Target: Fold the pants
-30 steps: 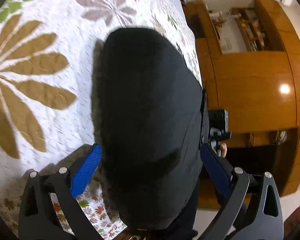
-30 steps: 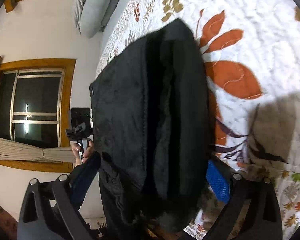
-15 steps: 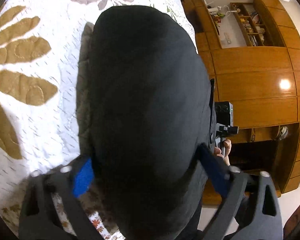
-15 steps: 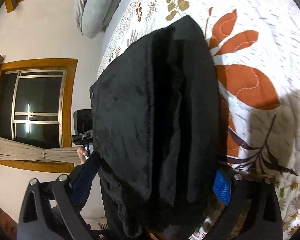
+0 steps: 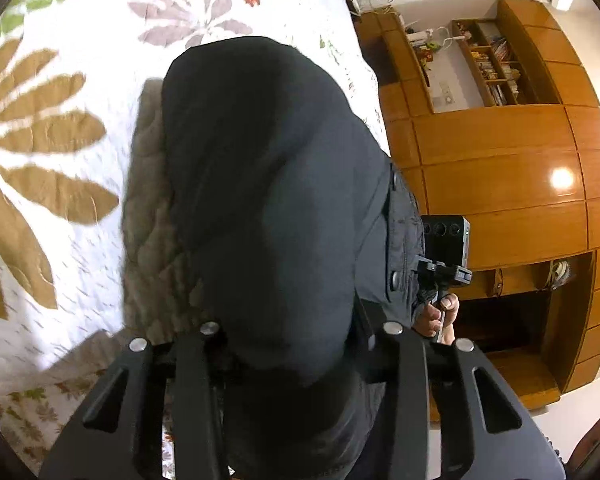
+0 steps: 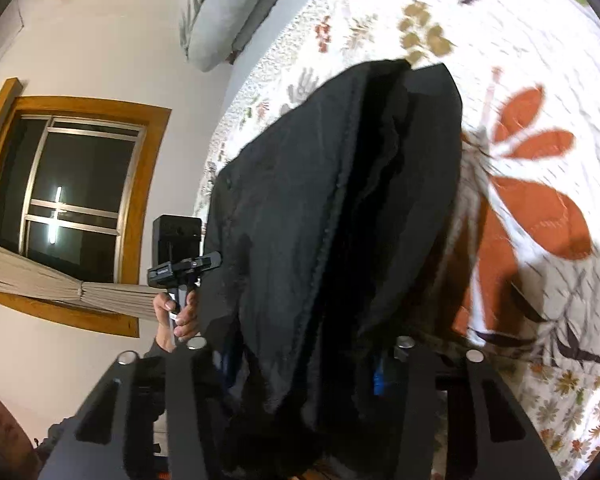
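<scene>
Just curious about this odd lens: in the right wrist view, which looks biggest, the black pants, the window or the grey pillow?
1. Black pants, though nearness to the camera inflates them.
2. Window.
3. Grey pillow, farthest away, so its true size is unsure.

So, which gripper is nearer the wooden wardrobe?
Right. The right gripper sits between wardrobe and pants; the left gripper is across the pants, farther off. Both jaws have just been closing on the pants.

I see both jaws closing in, my left hand-held gripper (image 5: 292, 344) and right hand-held gripper (image 6: 300, 360) now pinching the black pants (image 5: 260, 200).
</scene>
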{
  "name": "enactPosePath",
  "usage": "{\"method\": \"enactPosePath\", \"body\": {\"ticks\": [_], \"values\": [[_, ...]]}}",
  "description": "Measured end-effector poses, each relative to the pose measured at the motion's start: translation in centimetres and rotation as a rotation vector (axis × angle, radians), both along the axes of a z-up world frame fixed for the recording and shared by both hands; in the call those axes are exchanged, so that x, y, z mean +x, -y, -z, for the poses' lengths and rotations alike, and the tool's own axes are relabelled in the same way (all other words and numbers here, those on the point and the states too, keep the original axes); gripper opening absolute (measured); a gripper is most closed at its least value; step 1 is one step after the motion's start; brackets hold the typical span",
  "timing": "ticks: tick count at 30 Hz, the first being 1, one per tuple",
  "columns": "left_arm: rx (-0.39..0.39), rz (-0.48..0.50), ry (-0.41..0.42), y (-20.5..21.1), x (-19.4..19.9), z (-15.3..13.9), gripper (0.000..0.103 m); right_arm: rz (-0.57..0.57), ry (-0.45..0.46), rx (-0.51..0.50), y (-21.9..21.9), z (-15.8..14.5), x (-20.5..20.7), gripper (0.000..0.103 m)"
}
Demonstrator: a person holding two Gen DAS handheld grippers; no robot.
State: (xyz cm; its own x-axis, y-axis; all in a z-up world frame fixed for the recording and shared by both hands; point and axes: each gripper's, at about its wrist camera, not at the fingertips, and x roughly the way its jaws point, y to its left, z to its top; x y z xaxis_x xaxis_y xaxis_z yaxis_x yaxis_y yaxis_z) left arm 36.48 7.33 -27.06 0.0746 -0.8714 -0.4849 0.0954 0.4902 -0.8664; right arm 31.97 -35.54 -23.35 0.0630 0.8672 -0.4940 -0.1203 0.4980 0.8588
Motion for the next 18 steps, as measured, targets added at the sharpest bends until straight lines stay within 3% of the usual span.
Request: {"method": "enactPosePath", "body": {"ticks": [8,13,18], "values": [[0.040,-0.060,0.071,-3.9,3.9,-4.1,0.036,-0.041,0.066,0.007,-4.1,-3.2,4.6,0.047],[0.090,-0.117,0.094,-8.4,9.1,-5.7,0.036,-0.066,0.100,0.004,-8.8,-4.8,11.2,0.046],[0.091,-0.189,0.047,-13.9,15.6,-4.8,0.037,-0.080,0.105,-0.017,-13.8,-4.6,18.1,0.046]]}}
